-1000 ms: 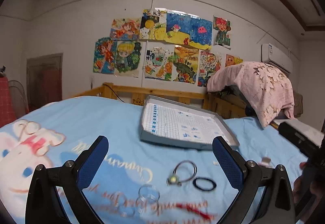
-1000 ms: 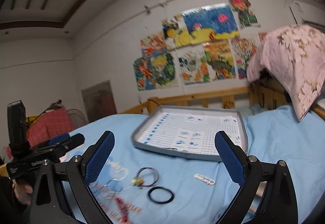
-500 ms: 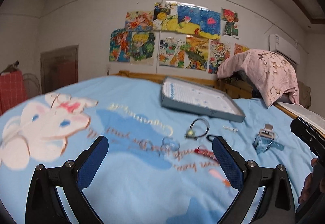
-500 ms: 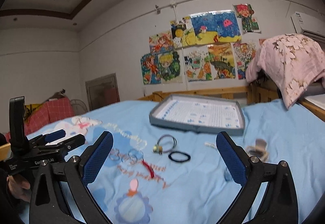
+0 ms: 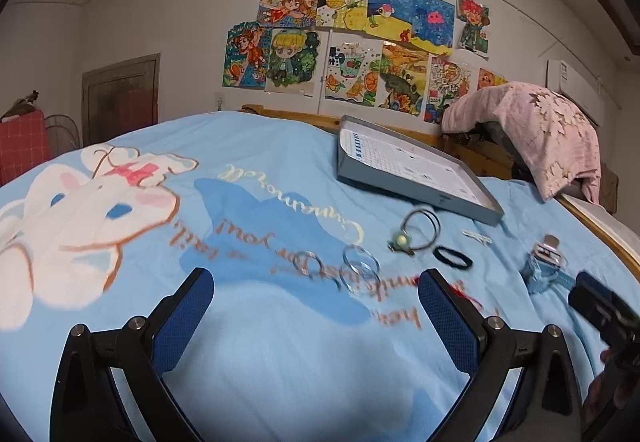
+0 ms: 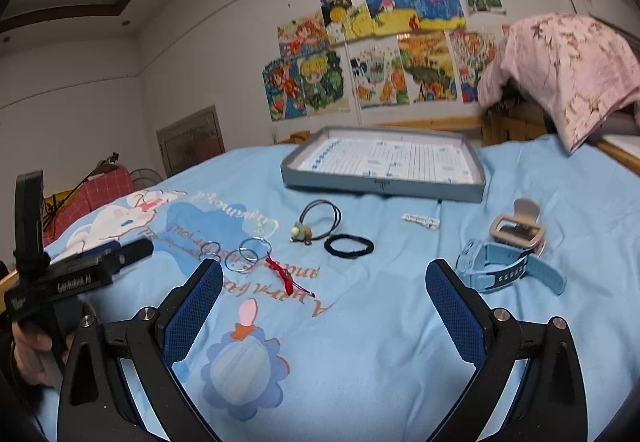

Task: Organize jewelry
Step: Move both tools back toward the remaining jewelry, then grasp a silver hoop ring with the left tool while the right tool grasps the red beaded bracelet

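Observation:
A grey shallow tray (image 6: 380,185) with a gridded white lining lies on the blue bedspread; it also shows in the left wrist view (image 5: 384,185). In front of it lie a dark cord bracelet with a green bead (image 6: 316,224), a black hair band (image 6: 349,246), clear bangles (image 6: 246,260), a red string (image 6: 286,276), a white hair clip (image 6: 420,220) and a light blue watch (image 6: 508,266). The bead bracelet (image 5: 416,232), black band (image 5: 452,257) and bangles (image 5: 358,262) show in the left wrist view. My left gripper (image 5: 316,306) and right gripper (image 6: 324,300) are open and empty, above the bed, short of the items.
A pink lace cloth (image 6: 560,65) drapes over something at the bed's far right. A wooden bed rail (image 5: 480,157) runs behind the tray. Drawings (image 5: 360,41) hang on the wall. A red cloth-covered stand (image 5: 20,145) is at far left.
Both grippers have pulled back from the tray and risen, so more of the bedspread and the watch have come into view. Both stay open. No item has moved.

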{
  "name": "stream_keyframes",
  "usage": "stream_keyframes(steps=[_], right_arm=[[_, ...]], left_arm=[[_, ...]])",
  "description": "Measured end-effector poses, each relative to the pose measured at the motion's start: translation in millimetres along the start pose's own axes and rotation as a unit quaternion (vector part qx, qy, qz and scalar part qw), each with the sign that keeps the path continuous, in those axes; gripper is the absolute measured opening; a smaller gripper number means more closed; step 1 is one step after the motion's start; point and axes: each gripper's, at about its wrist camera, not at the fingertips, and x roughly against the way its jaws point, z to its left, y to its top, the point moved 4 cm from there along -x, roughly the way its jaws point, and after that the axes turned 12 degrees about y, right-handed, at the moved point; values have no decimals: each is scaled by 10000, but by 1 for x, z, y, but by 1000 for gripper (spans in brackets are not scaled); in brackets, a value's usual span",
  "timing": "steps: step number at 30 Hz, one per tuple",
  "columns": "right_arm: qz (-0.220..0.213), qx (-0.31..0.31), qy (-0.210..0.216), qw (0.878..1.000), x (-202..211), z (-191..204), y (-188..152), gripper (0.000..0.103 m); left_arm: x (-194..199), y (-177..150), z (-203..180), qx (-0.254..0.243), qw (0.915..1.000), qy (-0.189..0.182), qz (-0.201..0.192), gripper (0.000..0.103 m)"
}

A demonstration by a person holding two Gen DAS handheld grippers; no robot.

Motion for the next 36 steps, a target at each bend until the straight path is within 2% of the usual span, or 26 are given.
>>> stream_keyframes(steps=[6, 10, 11, 13, 15, 16, 17, 22, 24, 27, 29, 34, 36], right_arm=[[210, 3, 122, 9997, -35, -1, 8, 100], [298, 111, 276, 9991, -60, 3, 14, 98], [331, 124, 338, 9988, -69, 4, 15, 97], [391, 143, 401, 9983, -83, 7, 16, 86], [486, 159, 465, 9976, -97, 10, 16, 79], [526, 144, 490, 9973, -102, 10, 15, 77], [581, 110, 517, 9969, -107, 10, 12, 77], [797, -78, 568, 9952, -115, 1, -4, 75], [884, -123, 610, 9941, -118, -1, -7, 70], [980, -107, 700, 9927, -121, 1, -11, 67], [1074, -86, 782, 9911, -123, 2, -14, 60], [1325, 5, 938, 9867, -132, 8, -23, 51], [1369, 14, 957, 9860, -134, 10, -25, 50]], left_arm=[[-37, 18, -4, -88, 9999, -60, 136, 103], [-59, 12, -6, -162, 9994, -70, 294, 98], [-63, 8, -6, -190, 9991, -75, 367, 96], [-72, -5, -3, -240, 9982, -77, 537, 95], [-81, -19, 7, -162, 9973, 14, 714, 87], [-82, -22, 11, -92, 9970, 31, 766, 82], [-83, -25, 13, -49, 9970, 24, 773, 81], [-79, -31, 1, -360, 9973, 7, 637, 81], [-80, -31, -3, -437, 9970, -28, 633, 81], [-82, -29, -6, -495, 9968, -149, 616, 80], [-84, -27, -8, -534, 9962, -273, 632, 66], [-87, -27, -5, -461, 9960, -371, 674, 51], [-86, -28, -4, -429, 9962, -372, 666, 45]])
